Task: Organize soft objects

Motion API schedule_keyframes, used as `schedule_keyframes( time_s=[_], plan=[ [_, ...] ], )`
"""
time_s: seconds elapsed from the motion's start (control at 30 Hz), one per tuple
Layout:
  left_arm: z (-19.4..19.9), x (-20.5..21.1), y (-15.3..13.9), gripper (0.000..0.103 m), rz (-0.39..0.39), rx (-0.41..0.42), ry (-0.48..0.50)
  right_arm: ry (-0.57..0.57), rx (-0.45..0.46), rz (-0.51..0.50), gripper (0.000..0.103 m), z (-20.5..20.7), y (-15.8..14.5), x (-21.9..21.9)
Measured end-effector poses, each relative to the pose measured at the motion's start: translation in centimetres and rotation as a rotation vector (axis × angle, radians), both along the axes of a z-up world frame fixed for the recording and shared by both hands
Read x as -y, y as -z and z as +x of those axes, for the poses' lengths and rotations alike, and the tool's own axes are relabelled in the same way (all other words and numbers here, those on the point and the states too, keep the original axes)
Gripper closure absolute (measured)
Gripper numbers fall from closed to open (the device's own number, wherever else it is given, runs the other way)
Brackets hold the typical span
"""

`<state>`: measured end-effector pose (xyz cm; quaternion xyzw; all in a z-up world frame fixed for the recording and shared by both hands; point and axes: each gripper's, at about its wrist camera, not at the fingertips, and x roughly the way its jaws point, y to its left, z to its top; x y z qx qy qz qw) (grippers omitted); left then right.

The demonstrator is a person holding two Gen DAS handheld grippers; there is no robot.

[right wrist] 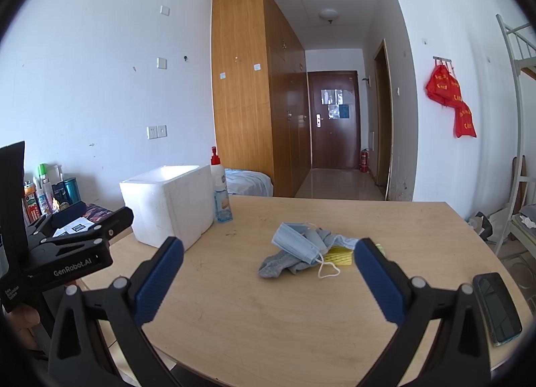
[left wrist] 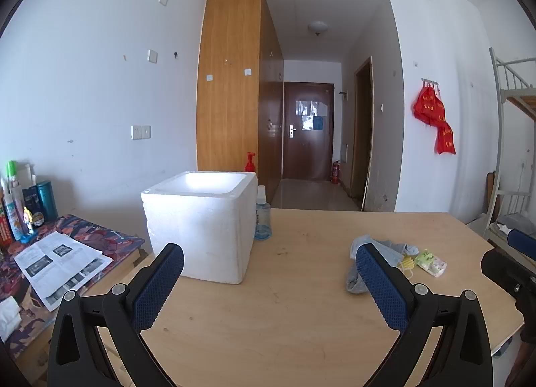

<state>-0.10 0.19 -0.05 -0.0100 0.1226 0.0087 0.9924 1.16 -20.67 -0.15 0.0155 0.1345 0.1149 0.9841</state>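
Note:
A pile of soft things lies on the wooden table (right wrist: 268, 320): a blue face mask (right wrist: 294, 243) on a grey sock (right wrist: 281, 264), with a yellow sponge (right wrist: 340, 256) beside them. In the left wrist view the sock (left wrist: 356, 281) and the sponge (left wrist: 407, 263) lie behind my right finger. A white foam box (left wrist: 201, 226), open at the top, stands at the table's left (right wrist: 167, 202). My left gripper (left wrist: 269, 249) is open and empty, near the box. My right gripper (right wrist: 269, 244) is open and empty, just short of the pile.
A clear blue-tinted bottle (right wrist: 221, 199) stands against the box. A green packet (left wrist: 430, 263) lies right of the pile. A dark phone (right wrist: 499, 310) lies near the right front edge. Papers (left wrist: 60, 263) and bottles (left wrist: 20, 206) cover the side desk on the left.

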Motion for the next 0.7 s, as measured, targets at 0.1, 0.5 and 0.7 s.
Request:
schedule_keyframes(
  time_s=[0.1,0.5,0.7],
  plan=[
    [0.00,0.04,0.02,0.000,0.000,0.001,0.000,-0.001,-0.002,0.002,0.000,0.02,0.02,0.03],
    [0.09,0.07,0.07,0.000,-0.001,0.001,-0.002,-0.004,-0.003,-0.001,0.000,-0.05,0.08,0.12],
    [0.14,-0.04,0.13,0.000,-0.002,-0.003,0.005,-0.004,-0.007,-0.002,0.000,0.05,0.09,0.14]
  ],
)
